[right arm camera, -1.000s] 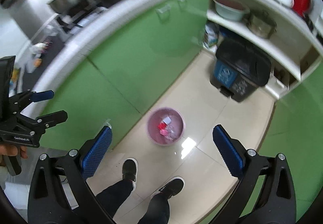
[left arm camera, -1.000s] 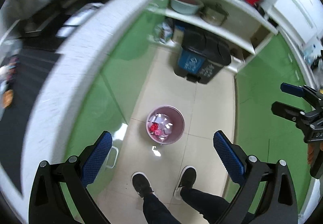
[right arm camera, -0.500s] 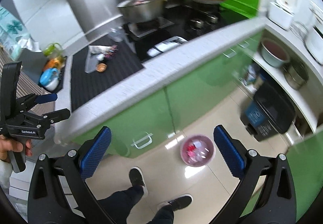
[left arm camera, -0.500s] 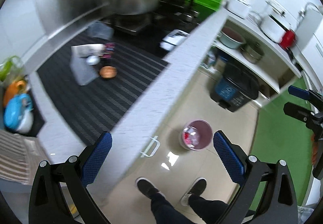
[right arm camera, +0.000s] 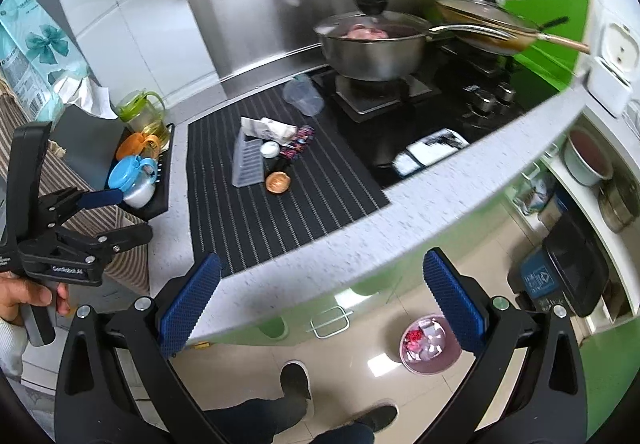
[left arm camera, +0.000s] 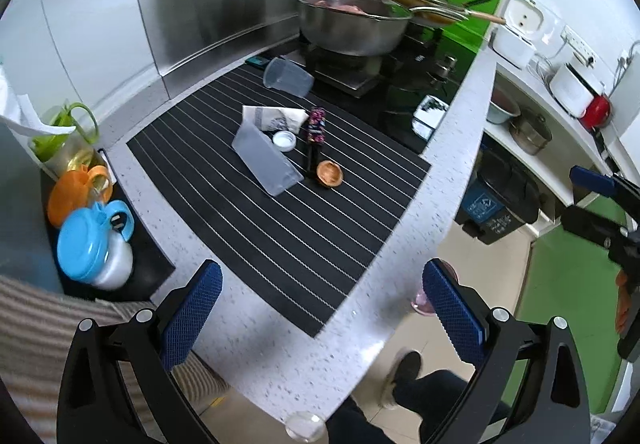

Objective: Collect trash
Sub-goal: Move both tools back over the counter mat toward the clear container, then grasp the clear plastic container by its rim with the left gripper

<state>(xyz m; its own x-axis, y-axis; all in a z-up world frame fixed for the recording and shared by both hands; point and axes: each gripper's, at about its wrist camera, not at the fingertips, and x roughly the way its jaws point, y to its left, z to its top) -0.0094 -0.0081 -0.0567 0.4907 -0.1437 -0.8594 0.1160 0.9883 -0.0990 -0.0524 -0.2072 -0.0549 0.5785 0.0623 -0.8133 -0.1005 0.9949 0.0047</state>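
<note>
Trash lies on a black striped mat (left arm camera: 280,228) on the counter: a clear plastic sheet (left arm camera: 266,164), a crumpled white wrapper (left arm camera: 276,116), a white cap (left arm camera: 285,140), a dark patterned tube (left arm camera: 316,124), an orange shell-like piece (left arm camera: 330,173) and a tipped clear cup (left arm camera: 287,77). They show too in the right wrist view (right arm camera: 276,160). A pink bin (right arm camera: 430,340) with trash stands on the floor. My left gripper (left arm camera: 320,316) is open and empty above the counter's front edge. My right gripper (right arm camera: 320,308) is open and empty, further back over the floor.
A steel pot (left arm camera: 354,24) and a pan (left arm camera: 424,4) sit on the stove behind the mat. Jars with blue (left arm camera: 90,244) and orange (left arm camera: 76,192) lids stand on a tray at left. A black pedal bin (right arm camera: 560,268) stands under shelves at right.
Both views have swung up from the floor and pink bin to the countertop. The grippers stayed open and empty.
</note>
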